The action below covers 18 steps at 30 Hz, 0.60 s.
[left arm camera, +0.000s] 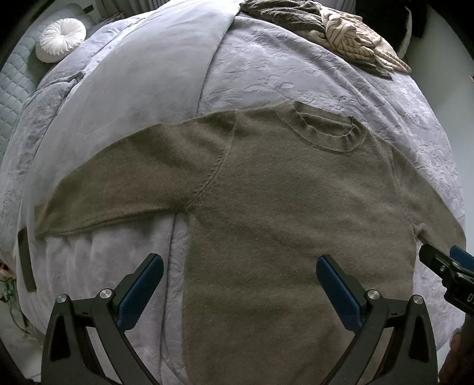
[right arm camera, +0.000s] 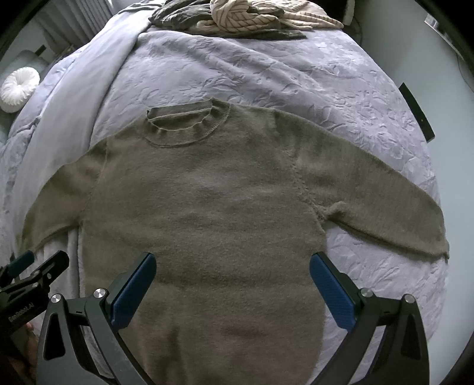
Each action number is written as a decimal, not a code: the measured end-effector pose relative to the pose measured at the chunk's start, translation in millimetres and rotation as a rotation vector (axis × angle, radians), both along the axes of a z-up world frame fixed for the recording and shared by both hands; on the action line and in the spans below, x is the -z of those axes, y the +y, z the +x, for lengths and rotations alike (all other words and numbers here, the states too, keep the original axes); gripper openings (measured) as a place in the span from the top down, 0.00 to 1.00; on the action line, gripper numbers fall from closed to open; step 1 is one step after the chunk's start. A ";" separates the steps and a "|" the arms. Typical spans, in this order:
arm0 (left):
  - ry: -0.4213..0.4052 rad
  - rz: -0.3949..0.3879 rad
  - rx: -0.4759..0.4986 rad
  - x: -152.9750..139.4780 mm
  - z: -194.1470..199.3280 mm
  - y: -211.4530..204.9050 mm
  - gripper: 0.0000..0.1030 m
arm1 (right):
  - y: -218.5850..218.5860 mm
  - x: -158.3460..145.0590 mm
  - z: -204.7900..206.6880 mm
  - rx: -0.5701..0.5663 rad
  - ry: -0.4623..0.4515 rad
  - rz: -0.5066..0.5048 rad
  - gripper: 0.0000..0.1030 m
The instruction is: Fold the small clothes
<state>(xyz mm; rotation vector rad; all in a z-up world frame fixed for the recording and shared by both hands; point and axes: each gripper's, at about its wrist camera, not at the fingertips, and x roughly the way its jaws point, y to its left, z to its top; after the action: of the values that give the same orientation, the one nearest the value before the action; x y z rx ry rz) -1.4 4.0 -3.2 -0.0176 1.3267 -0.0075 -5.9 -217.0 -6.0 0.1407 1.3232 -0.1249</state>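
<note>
Bed (left arm camera: pixel 296 74) w/ pale lilac embossed cover fills both views, running far ahead of both sets of jaws. A smoother, plain blanket (left arm camera: pixel 142 74) lies along the bed ahead-left of the left jaws.

Olive-brown knit sweater (left arm camera: pixel 281 207) lies flat on the bed, front up, collar away from the jaws, sleeves spread out to either side. Its body passes under and between both grippers; hem end is out of frame below. Left sleeve (left arm camera: pixel 118 189) stretches ahead-left of the left jaws; right sleeve (right arm camera: pixel 370 201) ahead-right of the right jaws, w/ a small pucker at the armpit.

Pile of crumpled clothes (right arm camera: pixel 237 17), dark grey plus cream striped, sits at the bed's far end, well beyond the collar; nothing lies btwn it and the sweater.

Round white pleated cushion (left arm camera: pixel 60 40) far ahead-left, off by the quilted headboard side.

Left gripper (left arm camera: pixel 240 281): jaws spread wide, holding nothing, above the sweater's left edge. Right gripper (right arm camera: pixel 232 281): jaws spread wide too, nothing held, over the sweater body. Each shows in the other's view, just beside it.
</note>
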 end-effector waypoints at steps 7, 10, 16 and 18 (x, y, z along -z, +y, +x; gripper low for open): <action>0.006 0.003 -0.009 1.1 -2.5 4.5 0.00 | 2.9 0.3 1.1 -0.003 0.002 -0.006 0.00; 0.006 0.000 -0.011 -0.3 -1.5 4.7 0.00 | 2.2 0.1 0.9 -0.002 0.001 -0.008 0.00; 0.004 0.003 -0.014 -0.6 -1.7 5.9 0.00 | 1.9 0.3 0.9 0.001 0.001 -0.012 0.00; 0.007 0.002 -0.016 -0.7 -1.3 6.2 0.00 | 1.2 0.3 1.0 0.003 0.002 -0.011 0.00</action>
<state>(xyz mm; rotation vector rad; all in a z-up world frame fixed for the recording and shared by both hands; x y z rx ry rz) -2.8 10.2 -2.5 -0.0266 1.3337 0.0074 -4.9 -215.8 -6.3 0.1328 1.3244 -0.1349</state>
